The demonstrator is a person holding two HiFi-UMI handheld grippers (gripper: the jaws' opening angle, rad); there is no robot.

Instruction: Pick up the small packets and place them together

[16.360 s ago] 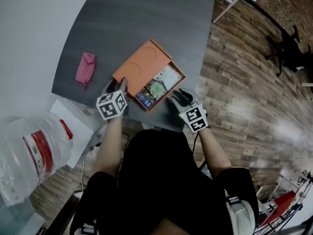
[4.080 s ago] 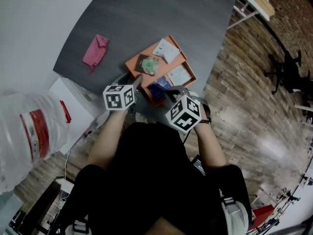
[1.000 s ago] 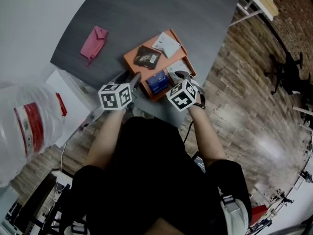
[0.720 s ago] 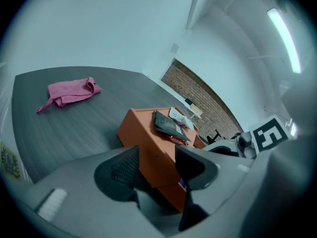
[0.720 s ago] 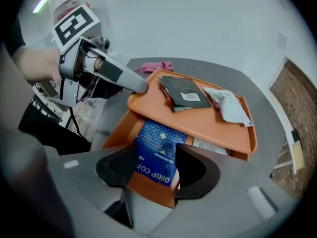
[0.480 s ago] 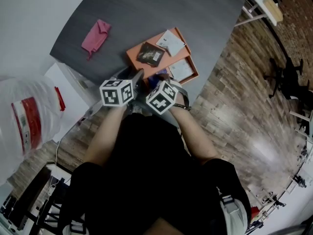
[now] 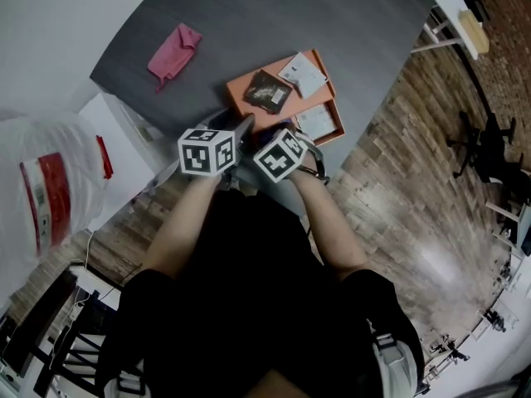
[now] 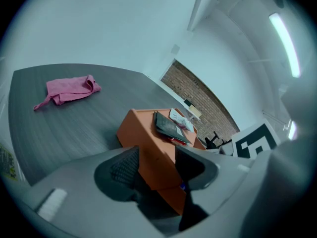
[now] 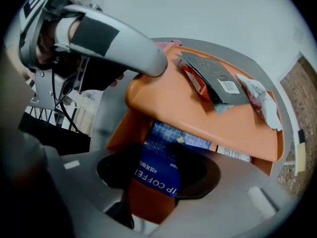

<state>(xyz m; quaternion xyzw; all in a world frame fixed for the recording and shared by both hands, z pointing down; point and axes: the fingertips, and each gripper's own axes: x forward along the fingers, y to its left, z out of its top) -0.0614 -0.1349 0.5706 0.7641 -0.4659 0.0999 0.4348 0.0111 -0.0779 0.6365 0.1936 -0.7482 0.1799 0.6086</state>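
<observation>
A pink cloth lay at ten o'clock of the orange lid, which the left gripper clamped and which overhung the blue packet straddled, unpressed, by the down-pointed right gripper's just-opening jaws.

Packets atop lid; blue packet beneath

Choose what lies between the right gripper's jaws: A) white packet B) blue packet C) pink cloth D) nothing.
B: the right gripper view shows the blue packet between the jaws of the right gripper, which have just been opening, down in the box.
</observation>
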